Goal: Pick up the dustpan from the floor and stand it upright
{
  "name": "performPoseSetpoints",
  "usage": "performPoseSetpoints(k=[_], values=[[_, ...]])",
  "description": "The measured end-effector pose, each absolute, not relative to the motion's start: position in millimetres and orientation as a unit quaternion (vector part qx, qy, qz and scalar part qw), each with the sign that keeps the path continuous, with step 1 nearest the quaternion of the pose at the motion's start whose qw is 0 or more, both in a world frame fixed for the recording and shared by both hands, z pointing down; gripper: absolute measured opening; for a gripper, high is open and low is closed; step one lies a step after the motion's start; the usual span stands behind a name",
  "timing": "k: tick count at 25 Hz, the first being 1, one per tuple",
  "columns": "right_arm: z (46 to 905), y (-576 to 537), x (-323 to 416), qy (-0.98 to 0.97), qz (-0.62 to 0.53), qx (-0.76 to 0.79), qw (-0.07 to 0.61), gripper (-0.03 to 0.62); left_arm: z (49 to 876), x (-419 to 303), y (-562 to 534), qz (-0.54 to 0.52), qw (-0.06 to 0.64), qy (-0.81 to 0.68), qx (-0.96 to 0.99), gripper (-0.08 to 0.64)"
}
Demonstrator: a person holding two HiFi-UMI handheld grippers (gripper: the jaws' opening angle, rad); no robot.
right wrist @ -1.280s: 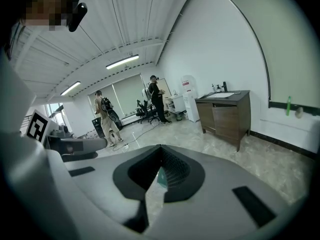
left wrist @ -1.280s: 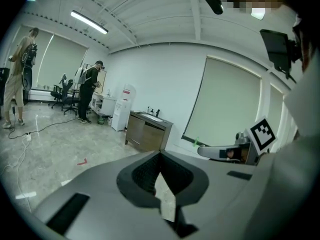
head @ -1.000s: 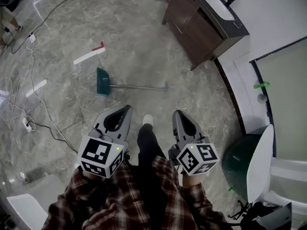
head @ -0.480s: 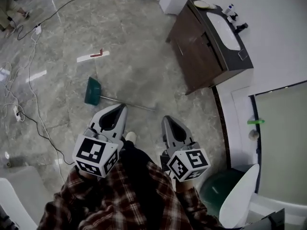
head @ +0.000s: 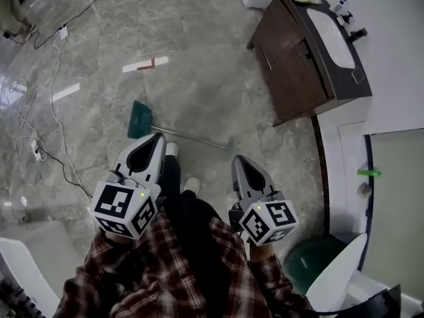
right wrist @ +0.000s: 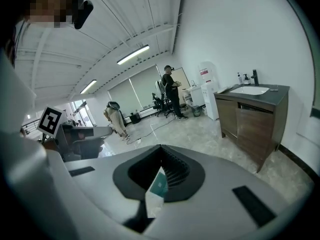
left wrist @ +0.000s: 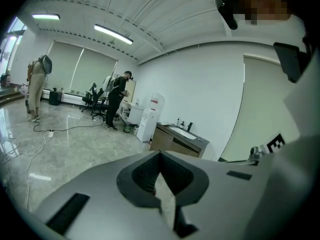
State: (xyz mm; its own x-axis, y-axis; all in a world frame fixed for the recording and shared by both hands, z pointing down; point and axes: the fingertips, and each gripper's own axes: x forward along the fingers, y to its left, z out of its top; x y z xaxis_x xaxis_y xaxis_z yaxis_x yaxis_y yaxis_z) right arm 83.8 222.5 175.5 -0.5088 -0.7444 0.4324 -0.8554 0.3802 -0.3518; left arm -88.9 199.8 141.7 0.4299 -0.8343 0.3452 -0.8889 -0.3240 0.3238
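Observation:
A green dustpan [head: 139, 119] lies flat on the marble floor, its thin metal handle [head: 199, 140] running right. In the head view my left gripper [head: 159, 136] is held above the floor with its tip over the handle close to the pan. Its jaws meet at the tip and hold nothing. My right gripper [head: 239, 158] hangs to the right, just past the handle's far end, also shut and empty. In the right gripper view a bit of the green dustpan [right wrist: 160, 184] shows through the gap behind the closed tips [right wrist: 161, 147]. The left gripper view shows only floor there.
A dark wooden vanity with a sink [head: 305, 52] stands at the upper right. Cables [head: 40, 131] trail over the floor at the left and white tape strips [head: 146, 64] lie beyond the dustpan. A green bin [head: 324, 260] and my shoes [head: 192, 185] are nearby. People stand far off.
The person has walked forward, and the dustpan now lies just ahead of the left gripper instead of well beyond both. Both grippers have stayed shut and empty.

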Motion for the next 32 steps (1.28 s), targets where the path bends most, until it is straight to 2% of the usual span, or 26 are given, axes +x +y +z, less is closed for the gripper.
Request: performPoseSetpoints(k=[15,24,32], values=[[189.1,61.5,56.9,-0.760,0.288,0.577,0.080,0.011,151.9,-119.1,23.0,0.110,0.213,-0.445,0.863,0.002],[218.0,54.4,86.7,-0.719,0.316,0.611,0.101,0.012,181.5,-84.1,-13.1,0.129,0.227,-0.393,0.881,0.002],[262.6,54.4,131.1,-0.691,0.353,0.621,0.112,0.012,201.6,-66.6,-19.5,0.130,0.234,-0.408,0.873,0.002]])
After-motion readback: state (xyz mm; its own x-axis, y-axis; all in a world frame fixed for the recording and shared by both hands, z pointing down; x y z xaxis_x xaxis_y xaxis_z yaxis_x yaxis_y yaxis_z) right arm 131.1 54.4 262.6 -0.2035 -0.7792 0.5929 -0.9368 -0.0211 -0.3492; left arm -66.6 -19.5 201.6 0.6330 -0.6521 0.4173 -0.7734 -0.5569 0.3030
